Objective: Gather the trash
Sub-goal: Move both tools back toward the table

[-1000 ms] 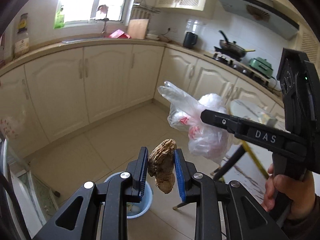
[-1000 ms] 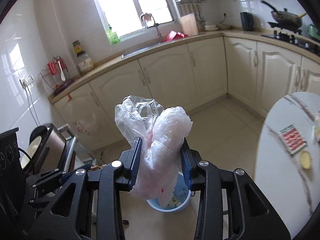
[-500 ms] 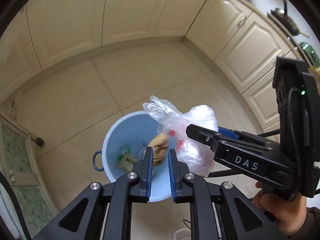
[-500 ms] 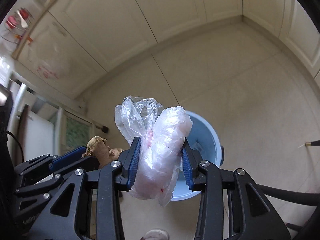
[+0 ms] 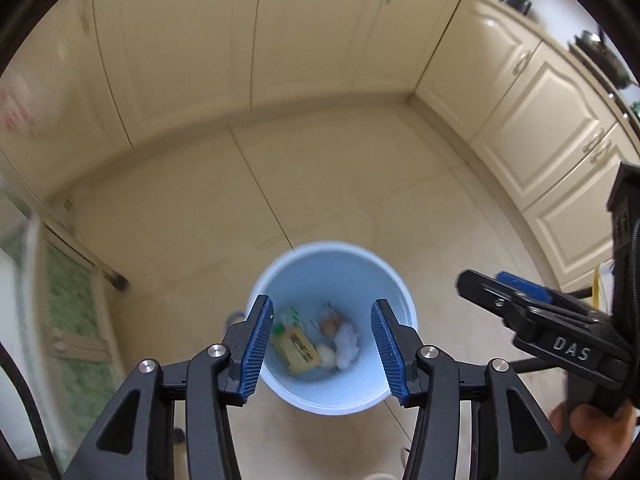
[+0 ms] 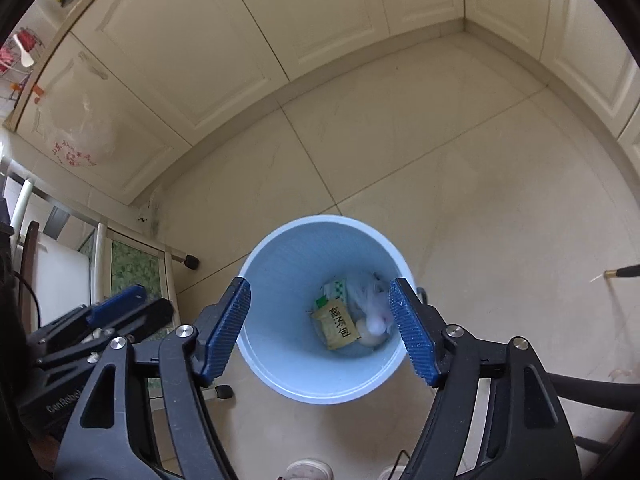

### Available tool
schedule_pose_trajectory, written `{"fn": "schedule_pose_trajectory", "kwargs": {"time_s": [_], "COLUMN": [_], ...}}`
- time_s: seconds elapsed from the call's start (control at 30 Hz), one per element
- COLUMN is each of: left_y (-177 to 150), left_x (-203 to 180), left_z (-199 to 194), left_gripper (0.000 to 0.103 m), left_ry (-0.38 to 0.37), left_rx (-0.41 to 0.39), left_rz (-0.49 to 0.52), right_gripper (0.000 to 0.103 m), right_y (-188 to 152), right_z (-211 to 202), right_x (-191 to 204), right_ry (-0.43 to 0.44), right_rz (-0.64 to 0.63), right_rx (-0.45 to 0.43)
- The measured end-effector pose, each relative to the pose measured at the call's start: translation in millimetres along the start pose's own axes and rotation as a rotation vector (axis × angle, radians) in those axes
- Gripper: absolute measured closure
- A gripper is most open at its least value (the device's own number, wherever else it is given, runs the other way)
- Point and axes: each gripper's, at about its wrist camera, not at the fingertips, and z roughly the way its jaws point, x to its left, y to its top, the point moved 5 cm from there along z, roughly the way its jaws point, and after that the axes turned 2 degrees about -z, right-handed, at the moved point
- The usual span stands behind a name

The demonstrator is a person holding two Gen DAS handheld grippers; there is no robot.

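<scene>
Two loads have just been let go: the left hand-held gripper point(image 5: 322, 342) and the right hand-held gripper point(image 6: 320, 330) both hang with jaws parted and nothing between the blue pads, having just been opening; a second ago the left was clamped on a brown lump and the right on a crumpled clear plastic bag, and half a second ago each still had its piece above the pail; now both point steeply down over the blue bin point(image 6: 280, 364), which sits on the tiled floor point(image 6: 460, 168) directly under them; inside it, at the bottom, lie a yellow sachet point(image 6: 337, 325) with printed characters, a green-and-white packet point(image 6: 334, 289) touching it, and the clear plastic bag point(image 6: 370, 300) slumped against the far-right wall of the pail; in the left wrist view a brownish piece point(image 5: 330, 326) shows among the litter, probably the dropped lump, though blur makes that uncertain; a person's hand point(image 5: 596, 440) grips the right tool's handle at the lower right of that view; beyond the bin stand cream cabinet doors point(image 6: 224, 60), with another thin bag hanging on one at the left; judged from this, both pieces are collected, and the next move is likely a lift away to fetch more trash, if any remains.
</scene>
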Motion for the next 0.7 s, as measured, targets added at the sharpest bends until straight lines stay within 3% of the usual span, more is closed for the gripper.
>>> {"fn": "schedule_pose_trajectory", "kwargs": {"time_s": [0.1,0.17,0.23,0.4,0.57,0.7], "left_y": [6,10,15,8,-33,-77], "left_x": [-15,-25,-40,-91,-143,-181], "left_z": [-52,-93,-135,-235,-327,-381], "left_gripper": [0.054,0.044,0.042,0.031,0.017,0.009], "left_ry": [0.043,0.042,0.039,0.032,0.002,-0.035], "left_rx": [-0.112,-0.187,-0.272,-0.421,-0.543,-0.619], "left_rz": [0.029,0.033,0.041,0.058,0.1,0.126], "right_gripper": [0.028,0.021,0.012,0.011,0.0,0.0], "right_y": [8,13,11,-6,-49,-89], "right_z": [-56,-107,-154,-286,-402,-480], "right_x": [16,32,48,76,100,110], "right_ry": [-0.09,-0.196,-0.23,-0.292,-0.383,-0.405], "right_rz": [-0.063,-0.138,-0.188,-0.264,-0.294,-0.285], "right_rx": [-0.098,-0.211,-0.296,-0.495,-0.666,-0.753]}}
